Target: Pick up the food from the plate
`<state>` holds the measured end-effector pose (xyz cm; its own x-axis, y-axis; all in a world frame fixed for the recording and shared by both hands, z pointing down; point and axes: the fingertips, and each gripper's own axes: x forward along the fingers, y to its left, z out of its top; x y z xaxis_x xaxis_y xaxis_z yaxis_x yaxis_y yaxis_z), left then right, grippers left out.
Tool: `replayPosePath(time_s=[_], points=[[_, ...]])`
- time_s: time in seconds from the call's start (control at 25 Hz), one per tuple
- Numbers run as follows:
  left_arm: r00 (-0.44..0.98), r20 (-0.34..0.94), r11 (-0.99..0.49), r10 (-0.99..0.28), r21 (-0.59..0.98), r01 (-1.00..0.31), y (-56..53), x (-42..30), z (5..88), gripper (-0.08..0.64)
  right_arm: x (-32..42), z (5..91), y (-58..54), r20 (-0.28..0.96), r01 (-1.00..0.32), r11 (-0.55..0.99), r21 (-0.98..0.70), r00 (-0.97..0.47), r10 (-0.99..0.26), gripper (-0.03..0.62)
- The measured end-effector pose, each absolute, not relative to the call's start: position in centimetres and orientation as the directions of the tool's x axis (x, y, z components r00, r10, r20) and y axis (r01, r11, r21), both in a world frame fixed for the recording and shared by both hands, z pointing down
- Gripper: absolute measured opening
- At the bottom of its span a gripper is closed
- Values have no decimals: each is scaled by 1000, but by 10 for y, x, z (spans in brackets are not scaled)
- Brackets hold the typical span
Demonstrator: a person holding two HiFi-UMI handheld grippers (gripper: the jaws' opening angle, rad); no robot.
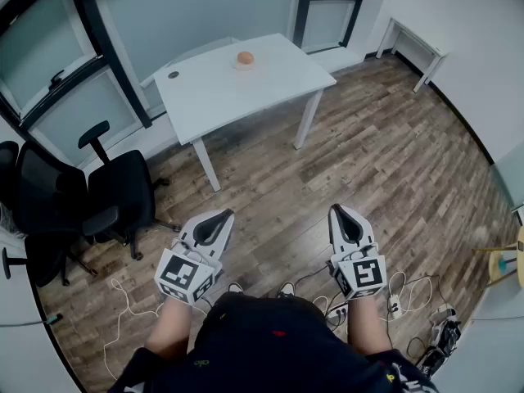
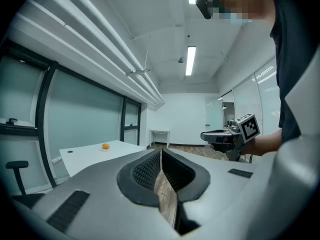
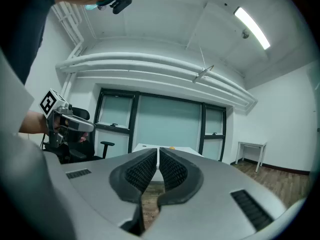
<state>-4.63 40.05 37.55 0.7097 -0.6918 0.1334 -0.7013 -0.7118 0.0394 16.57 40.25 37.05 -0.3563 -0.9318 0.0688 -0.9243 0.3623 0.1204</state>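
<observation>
A round orange piece of food [image 1: 245, 56] sits on a small plate [image 1: 244, 65] near the far edge of a white table [image 1: 237, 92], well ahead of me. Both grippers hang low near my body, far from the table, over the wood floor. My left gripper [image 1: 223, 214] is shut with nothing in it, and so is my right gripper [image 1: 338, 210]. In the left gripper view the jaws of the left gripper [image 2: 161, 151] meet, and the food [image 2: 105, 146] shows small beyond them. The right gripper [image 3: 158, 150] points at the table, where the food [image 3: 172, 147] is a tiny orange spot.
Black office chairs [image 1: 123, 191] stand left of the table by the glass wall. A small dark disc [image 1: 173, 75] lies on the table's left corner. A second white table [image 1: 413, 43] is at the back right. Cables [image 1: 123, 305] and a power strip trail near my feet.
</observation>
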Motion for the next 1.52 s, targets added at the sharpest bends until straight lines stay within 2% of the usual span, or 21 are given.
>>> replayPosePath(time_s=[0.28, 0.76, 0.96, 1.08, 1.36, 1.52], points=[[708, 160, -711, -688, 46, -702, 402, -71, 383, 31, 137, 373, 402, 100, -912, 380, 153, -369, -924, 34], [721, 123, -716, -682, 84, -693, 408, -110, 392, 31, 94, 383, 402, 139, -908, 386, 166, -366, -920, 34], [690, 173, -691, -703, 64, -720, 404, -154, 419, 31, 51, 391, 401, 138, -889, 405, 213, -383, -913, 34], [676, 158, -668, -719, 107, -736, 399, -175, 422, 31, 43, 389, 398, 156, -884, 412, 221, -385, -910, 34], [670, 132, -661, -730, 111, -742, 386, -181, 419, 31, 31, 393, 371, 163, -877, 438, 200, -411, -897, 34], [687, 140, -685, -713, 64, -725, 374, -177, 418, 31, 18, 398, 346, 163, -849, 481, 216, -455, -876, 34]])
